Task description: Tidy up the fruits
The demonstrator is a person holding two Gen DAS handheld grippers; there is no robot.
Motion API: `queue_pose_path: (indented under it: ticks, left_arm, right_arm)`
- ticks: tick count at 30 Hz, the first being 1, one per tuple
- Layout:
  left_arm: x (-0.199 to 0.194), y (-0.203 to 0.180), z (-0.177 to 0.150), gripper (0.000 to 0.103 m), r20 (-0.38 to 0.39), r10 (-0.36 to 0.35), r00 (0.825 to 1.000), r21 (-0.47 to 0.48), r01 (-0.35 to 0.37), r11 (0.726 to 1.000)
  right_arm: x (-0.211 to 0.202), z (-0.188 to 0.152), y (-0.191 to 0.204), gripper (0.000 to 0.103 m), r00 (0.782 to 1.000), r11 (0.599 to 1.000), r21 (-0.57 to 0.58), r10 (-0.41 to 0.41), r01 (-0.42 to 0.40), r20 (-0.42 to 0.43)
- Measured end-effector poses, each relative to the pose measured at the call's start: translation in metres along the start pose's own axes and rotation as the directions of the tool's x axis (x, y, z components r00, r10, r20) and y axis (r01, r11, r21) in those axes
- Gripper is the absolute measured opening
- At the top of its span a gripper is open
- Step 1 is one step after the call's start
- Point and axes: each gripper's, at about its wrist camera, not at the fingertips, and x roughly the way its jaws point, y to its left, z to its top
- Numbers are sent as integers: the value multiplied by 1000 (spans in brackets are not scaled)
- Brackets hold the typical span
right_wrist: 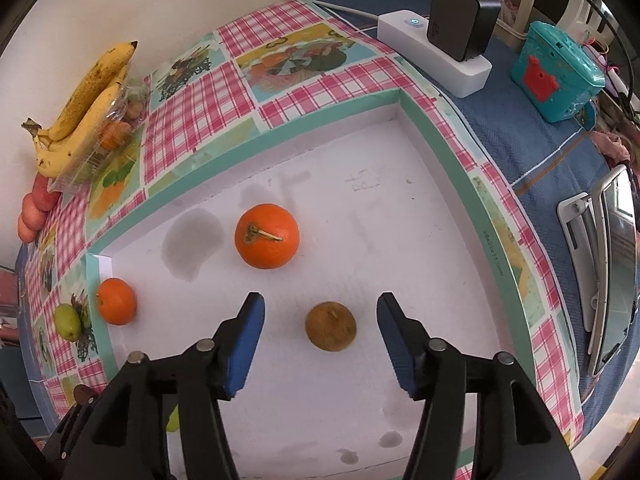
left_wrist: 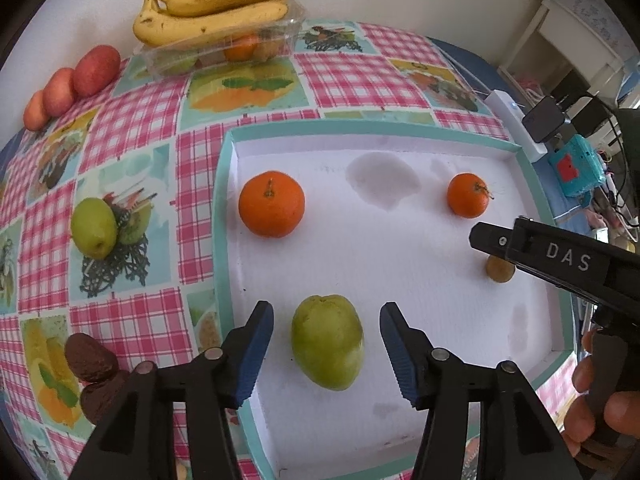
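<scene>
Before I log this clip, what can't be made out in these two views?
- Clear plastic punnet: contents blurred behind plastic and yellow bananas, both views.
- Small brown fruit, left view: partly hidden by right tool.
- Dark brown avocados: lower one cut off by left tool.
- White tray lettering: too faint.

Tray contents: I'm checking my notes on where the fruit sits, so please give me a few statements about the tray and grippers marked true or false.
1. The left gripper stands open around a green fruit. True.
2. The right gripper is shut on the brown fruit. False: it is open, with the fruit lying between the fingers.
3. Two oranges lie in the white tray. True.
4. The bananas lie inside the tray. False: they rest on a clear plastic container by the wall.
</scene>
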Motion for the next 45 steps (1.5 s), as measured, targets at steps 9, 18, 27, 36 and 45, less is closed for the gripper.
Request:
queue_pose_path:
  ticks: [9,18,27,36,45]
  left_arm:
    - [-26,15,4,84,38,48,998,-30,-47,998]
    - [-55,80,7,103,107,189,976,-180,-168,969]
    - [-90,162,-5,103,114,372,921,-304,-324,896]
    - [-120,205,-24,103,109,447,888,-368,-382,848]
    - [-128,230,-47,103,91,426,900,-451,-344,823]
  right_arm:
    - [-11,1,3,84,999,1000,-12,17,-16,42]
    - [-20,1,7,92,996,999,-31,19,-16,88]
    - [-30,-1,23,92,991,998,-57,43,-37,123]
    - [-48,-7,53,92,988,989,-137,69,-49,141]
    - [-61,-31,112,92,982,958,-263,149,-113,120]
